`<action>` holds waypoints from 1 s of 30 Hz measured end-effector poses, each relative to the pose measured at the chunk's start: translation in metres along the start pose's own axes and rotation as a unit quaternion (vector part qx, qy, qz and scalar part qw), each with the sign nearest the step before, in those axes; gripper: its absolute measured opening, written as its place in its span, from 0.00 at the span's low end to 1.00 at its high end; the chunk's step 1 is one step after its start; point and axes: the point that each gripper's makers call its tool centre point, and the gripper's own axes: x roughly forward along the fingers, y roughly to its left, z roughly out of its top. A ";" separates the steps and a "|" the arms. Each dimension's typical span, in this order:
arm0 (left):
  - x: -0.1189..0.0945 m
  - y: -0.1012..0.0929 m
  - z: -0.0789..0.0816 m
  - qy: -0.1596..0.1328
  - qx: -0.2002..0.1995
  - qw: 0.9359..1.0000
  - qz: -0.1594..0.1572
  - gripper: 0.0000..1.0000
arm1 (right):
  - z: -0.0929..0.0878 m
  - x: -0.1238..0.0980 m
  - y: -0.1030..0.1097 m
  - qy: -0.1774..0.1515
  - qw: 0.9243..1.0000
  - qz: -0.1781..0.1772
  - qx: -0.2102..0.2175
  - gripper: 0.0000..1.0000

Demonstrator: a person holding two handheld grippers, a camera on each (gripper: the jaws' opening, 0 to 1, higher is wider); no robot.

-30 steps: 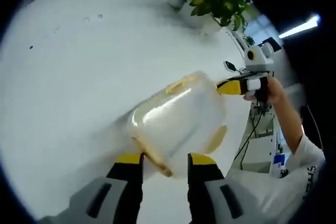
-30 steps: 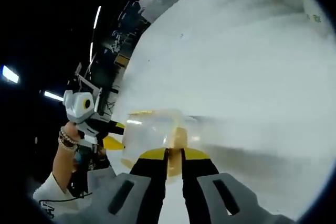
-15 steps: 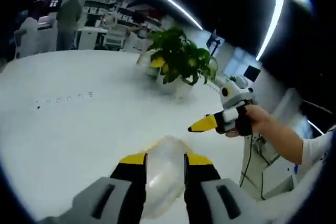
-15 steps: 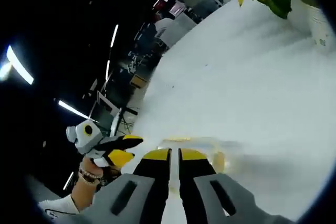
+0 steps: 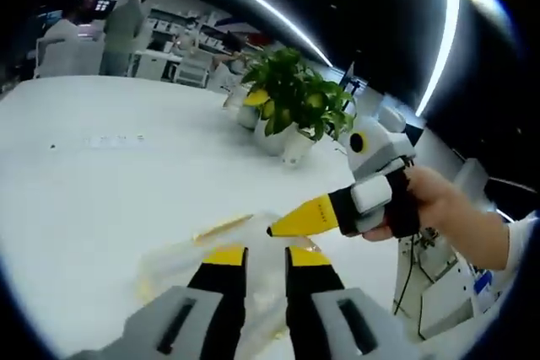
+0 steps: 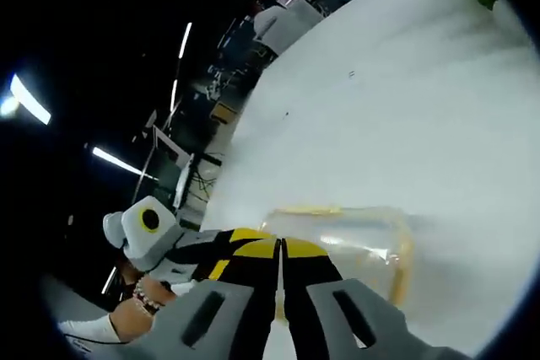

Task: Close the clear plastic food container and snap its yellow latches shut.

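Clear plastic food container (image 6: 354,246) sits on the white tabletop (image 6: 405,107), just beyond the tips of both tongs. In the right gripper view the container reads as a transparent, rounded-corner box with a yellow band along its far edge and down its right-hand side; highlights glint off the clear top surface. Whether the yellow latches are snapped down cannot be told from either view.

In the left gripper view the container (image 5: 181,255) is blurred and pale, lying low on the tabletop (image 5: 101,183), with a yellow strip (image 5: 221,226) along its far edge. Part of it is hidden behind the jaws.

Left tongs (image 5: 257,256): jaws narrow, a slim gap between the yellow-tipped ends, clear plastic visible in and around that gap. Whether they grip the container cannot be told.

Right tongs (image 6: 279,248): jaws drawn almost together, only a thin dark line between them, tips at the near edge of the container. Contact with it is not clear.

The right tongs also enter the left gripper view from the right (image 5: 295,218), yellow tip pointing at the container just above the left jaws, held by a hand (image 5: 422,208). The left tongs show in the right gripper view at lower left (image 6: 228,246), right beside the right jaws.

Potted green plant (image 5: 295,103) stands farther back on the tabletop.
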 end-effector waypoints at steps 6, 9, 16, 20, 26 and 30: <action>0.003 -0.011 -0.019 0.023 -0.027 0.999 -0.036 0.08 | 0.001 0.014 -0.002 0.012 1.000 -0.005 0.001 0.00; 0.003 -0.014 -0.025 0.028 -0.040 0.998 -0.049 0.07 | 0.000 0.019 -0.003 0.019 1.000 -0.012 -0.003 0.00; -0.001 -0.026 -0.034 0.033 -0.043 0.996 -0.072 0.04 | -0.001 0.025 -0.007 0.030 0.999 -0.026 -0.024 0.00; -0.003 -0.032 -0.038 0.035 -0.041 0.995 -0.082 0.04 | 0.007 0.026 -0.012 0.018 0.999 -0.032 -0.020 0.00; -0.009 -0.031 -0.042 0.026 -0.035 0.996 -0.077 0.05 | 0.018 0.024 -0.017 -0.009 0.997 -0.059 -0.040 0.00; -0.011 -0.029 -0.041 0.019 -0.053 0.995 -0.081 0.05 | 0.032 0.022 -0.020 -0.042 0.996 -0.073 -0.040 0.00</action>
